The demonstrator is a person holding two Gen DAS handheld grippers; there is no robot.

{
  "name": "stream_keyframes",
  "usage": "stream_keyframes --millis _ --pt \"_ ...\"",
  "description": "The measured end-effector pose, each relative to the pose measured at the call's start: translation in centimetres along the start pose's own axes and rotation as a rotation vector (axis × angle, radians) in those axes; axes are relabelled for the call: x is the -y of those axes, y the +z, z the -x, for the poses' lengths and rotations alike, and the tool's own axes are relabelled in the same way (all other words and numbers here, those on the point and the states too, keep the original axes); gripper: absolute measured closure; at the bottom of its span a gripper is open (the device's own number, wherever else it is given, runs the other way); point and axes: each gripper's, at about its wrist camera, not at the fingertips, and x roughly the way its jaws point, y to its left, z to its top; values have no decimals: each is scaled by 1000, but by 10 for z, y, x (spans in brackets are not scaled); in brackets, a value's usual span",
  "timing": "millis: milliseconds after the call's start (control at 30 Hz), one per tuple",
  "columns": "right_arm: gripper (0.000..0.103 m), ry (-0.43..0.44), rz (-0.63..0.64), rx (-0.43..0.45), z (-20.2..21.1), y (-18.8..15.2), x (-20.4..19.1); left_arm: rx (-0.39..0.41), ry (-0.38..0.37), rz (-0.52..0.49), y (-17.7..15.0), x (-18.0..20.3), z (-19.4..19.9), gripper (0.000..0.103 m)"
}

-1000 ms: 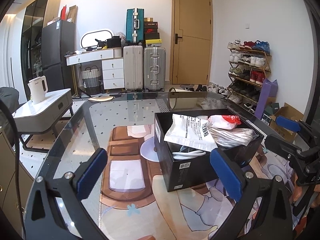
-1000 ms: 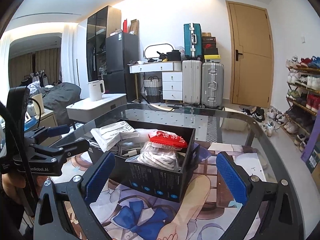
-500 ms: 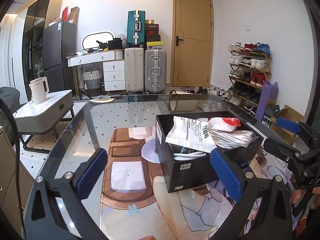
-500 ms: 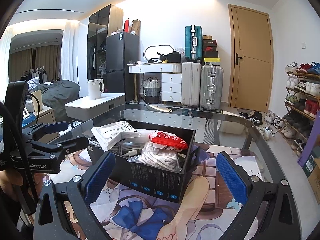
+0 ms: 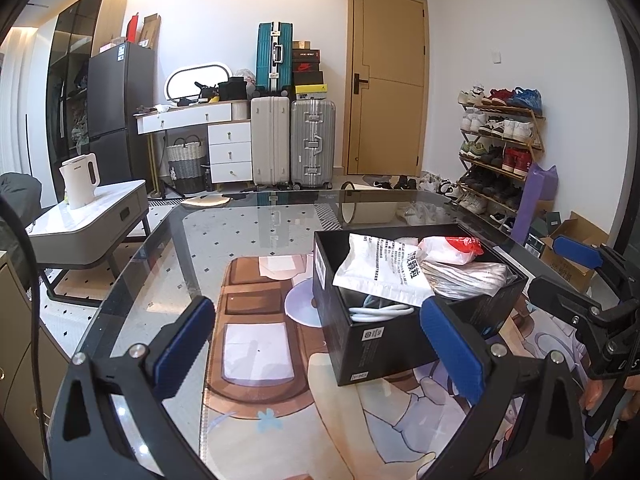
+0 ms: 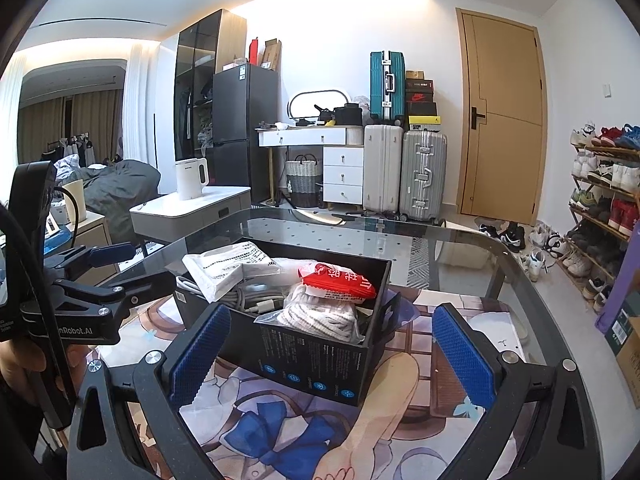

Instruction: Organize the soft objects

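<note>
Both grippers, left (image 5: 320, 344) and right (image 6: 332, 350), hover empty and agape; the box (image 6: 304, 360) looks packed, the counter (image 5: 256, 224) bare.

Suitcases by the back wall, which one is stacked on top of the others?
The teal hard-shell suitcase; it stands atop the white suitcase, while the silver suitcase also sits at floor level.

Black box (image 6: 308, 344) on table, open, filled: white pouch (image 6: 228, 268), red-white packet (image 6: 340, 280), bagged white rope (image 6: 324, 314).

wrist views flanking shared black box (image 5: 404, 320)
</note>
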Motion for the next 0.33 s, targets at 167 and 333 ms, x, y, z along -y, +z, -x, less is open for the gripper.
stream_keyframes --millis 167,333 --pt "0 4 7 -5 0 -1 -1 8 1 2 1 -1 3 0" --pt "0 7 18 -11 -1 -1 -4 14 3 11 1 -2 4 0"
